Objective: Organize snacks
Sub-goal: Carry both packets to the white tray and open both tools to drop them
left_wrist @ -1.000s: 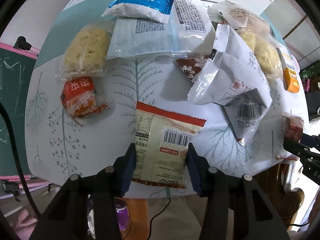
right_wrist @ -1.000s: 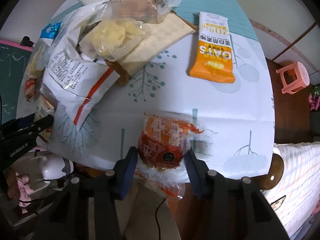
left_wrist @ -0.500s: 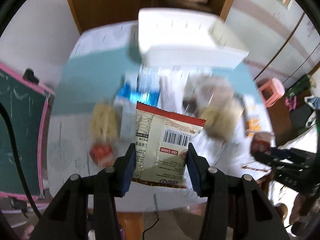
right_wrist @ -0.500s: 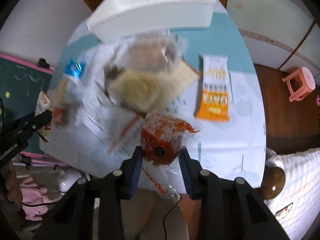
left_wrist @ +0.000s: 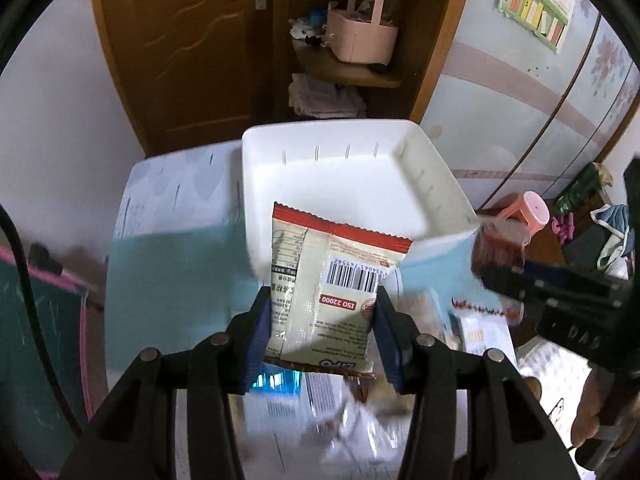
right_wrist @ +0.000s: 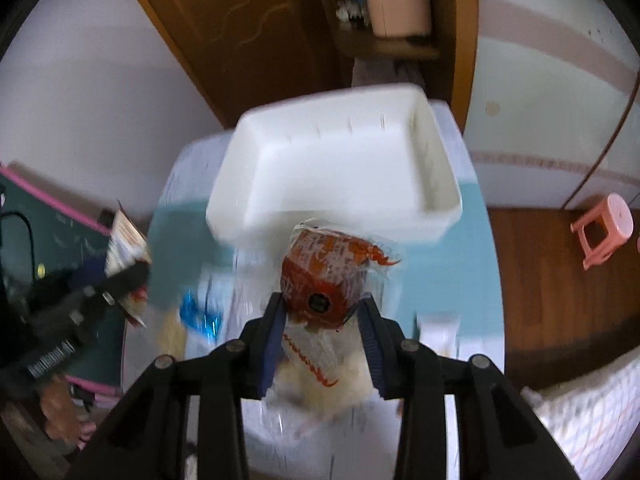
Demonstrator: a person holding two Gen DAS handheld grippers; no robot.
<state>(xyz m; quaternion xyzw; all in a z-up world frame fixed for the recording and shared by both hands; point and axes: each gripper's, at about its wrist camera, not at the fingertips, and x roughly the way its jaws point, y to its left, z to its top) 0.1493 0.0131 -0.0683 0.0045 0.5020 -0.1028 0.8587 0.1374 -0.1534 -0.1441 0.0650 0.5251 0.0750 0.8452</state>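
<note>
My left gripper [left_wrist: 322,304] is shut on a cream snack packet [left_wrist: 328,284] with a red top edge and a barcode, held in the air before the white bin [left_wrist: 436,176]. My right gripper [right_wrist: 322,308] is shut on an orange-red wrapped snack [right_wrist: 324,276], held just short of the white bin [right_wrist: 256,168], which looks empty. The right gripper with its snack [left_wrist: 500,248] shows at the right of the left wrist view. The left gripper with its packet [right_wrist: 124,240] shows at the left of the right wrist view.
The bin stands at the far end of the table [left_wrist: 176,248] on a teal and white cloth. Blurred snack packets [left_wrist: 320,400] lie below the grippers. A wooden door [left_wrist: 180,40], shelves with a pink basket [left_wrist: 360,28] and a pink stool [right_wrist: 604,228] lie beyond.
Both grippers have lifted their snacks off the table and swung up and forward toward the white bin, which now fills the middle of both views.
</note>
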